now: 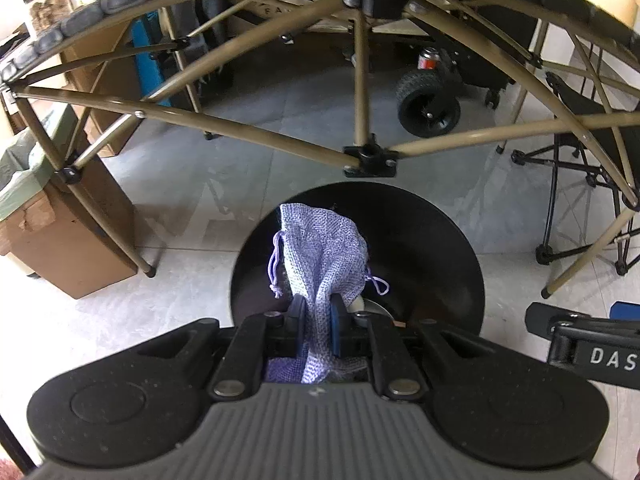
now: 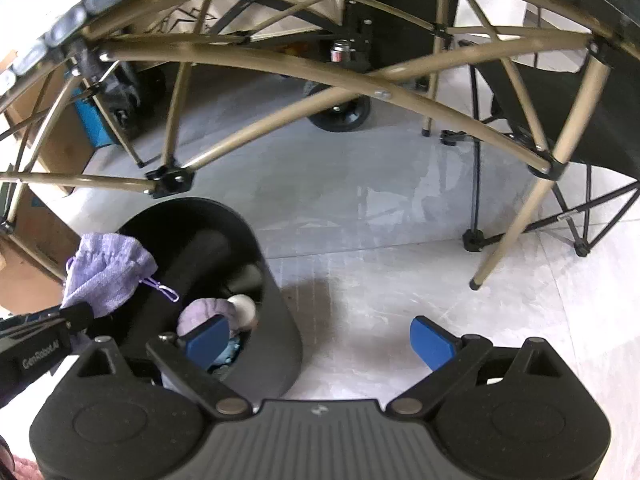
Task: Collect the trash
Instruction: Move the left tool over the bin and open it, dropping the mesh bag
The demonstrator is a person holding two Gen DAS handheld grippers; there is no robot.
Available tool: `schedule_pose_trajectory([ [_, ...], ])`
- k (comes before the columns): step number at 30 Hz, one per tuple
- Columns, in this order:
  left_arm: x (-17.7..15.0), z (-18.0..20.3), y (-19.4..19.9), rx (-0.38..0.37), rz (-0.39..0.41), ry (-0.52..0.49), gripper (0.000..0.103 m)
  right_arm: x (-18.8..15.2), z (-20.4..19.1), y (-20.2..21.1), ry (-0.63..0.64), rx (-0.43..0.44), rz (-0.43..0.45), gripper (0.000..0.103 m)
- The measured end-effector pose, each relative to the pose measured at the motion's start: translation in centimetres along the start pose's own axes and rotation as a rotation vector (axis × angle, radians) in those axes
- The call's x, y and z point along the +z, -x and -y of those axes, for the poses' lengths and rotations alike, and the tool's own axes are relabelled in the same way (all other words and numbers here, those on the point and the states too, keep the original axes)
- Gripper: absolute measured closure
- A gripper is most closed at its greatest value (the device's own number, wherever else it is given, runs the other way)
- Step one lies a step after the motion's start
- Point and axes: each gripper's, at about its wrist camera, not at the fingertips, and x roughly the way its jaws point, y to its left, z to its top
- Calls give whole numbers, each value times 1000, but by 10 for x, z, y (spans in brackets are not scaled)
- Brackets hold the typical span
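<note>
left gripper (image 1: 316,322) pinching lilac drawstring pouch (image 1: 320,240) over black bin (image 1: 440,248), 12 o'clock | soft, light; hold mid-cloth | right gripper (image 2: 320,340) fingers spread, empty

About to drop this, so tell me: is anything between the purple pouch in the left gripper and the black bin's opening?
Nothing visible. The left gripper holds the purple pouch directly over the open black bin, with no lid or frame bar between them. The bin already holds some items.
</note>
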Motion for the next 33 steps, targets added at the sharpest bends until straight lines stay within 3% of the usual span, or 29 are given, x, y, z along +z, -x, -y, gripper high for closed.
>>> schedule_pose_trajectory([
  [9,-1,8,-11,-18,-33,1,90,-6,31,-4,-52,-26,-17,6],
  [13,0,11,-19,-58,-69,13,90,-8,32,-5,-52,-29,-21,6],
  [26,1,13,-27,-66,-107,18,88,-8,32,-8,-51,-27,-28,6],
  [27,1,13,-27,-68,-107,18,83,-8,32,-8,-51,-27,-28,6],
  [29,1,13,-27,-63,-106,16,60,-8,32,-8,-50,-26,-27,6],
  [31,1,14,-25,-41,-100,16,14,-8,32,-7,-48,-24,-26,6],
  [33,2,14,-23,-6,-89,22,0,-8,32,-7,-47,-22,-26,6],
])
